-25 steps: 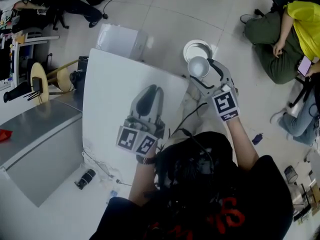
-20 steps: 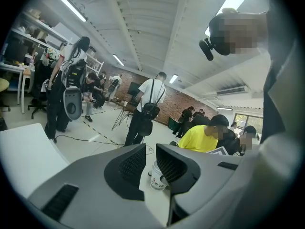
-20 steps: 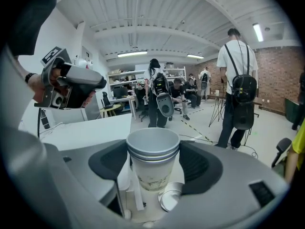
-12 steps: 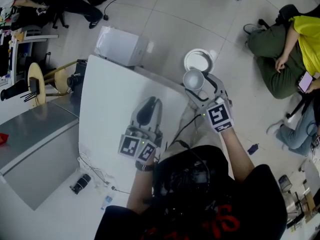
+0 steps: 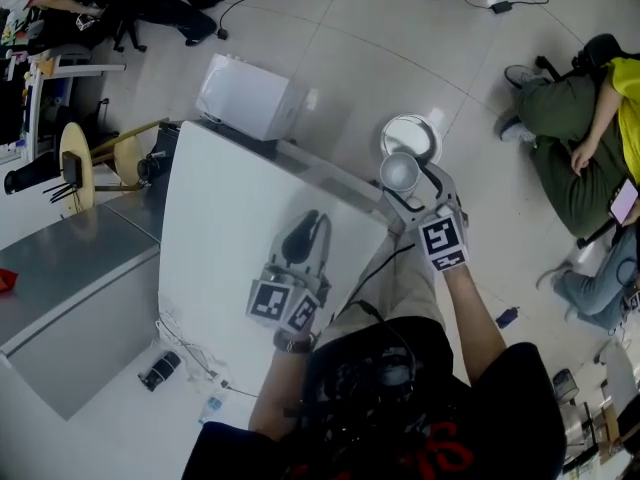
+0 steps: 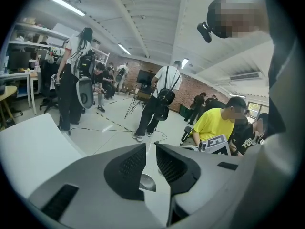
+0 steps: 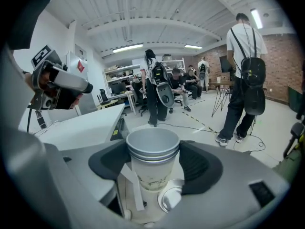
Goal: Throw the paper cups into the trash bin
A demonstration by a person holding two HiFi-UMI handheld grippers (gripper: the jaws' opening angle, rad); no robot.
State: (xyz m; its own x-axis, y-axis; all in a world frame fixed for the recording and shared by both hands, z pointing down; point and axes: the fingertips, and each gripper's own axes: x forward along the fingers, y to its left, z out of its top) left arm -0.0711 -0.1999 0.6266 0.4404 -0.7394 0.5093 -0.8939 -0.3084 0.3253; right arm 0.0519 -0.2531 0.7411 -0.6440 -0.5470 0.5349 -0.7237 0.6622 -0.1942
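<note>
Head view first: the right tongs (image 5: 402, 180) are clamped on the stack of paper cups (image 5: 399, 168), mouth up, and the stack sits right over the near rim of the white trash bin (image 5: 424, 131) on the floor, just past the worktop (image 5: 220, 198) corner. Compared with a second ago the cups look smaller against the bin, so I'd say they've been lowered toward it. Not dropped yet though; the drop is what's left.

The left tongs (image 5: 310, 220) hang over the worktop same as before, doing nothing much.

Left gripper view: the jaws are pretty much together, just a sliver of gap, and nothing sits in it. Only worktop below.

Right gripper view: both pads press the sides of the cups, and several rims are nested, so it's definitely a stack. The bin itself doesn't show here, so lining up the release has to go by the head view.
</note>
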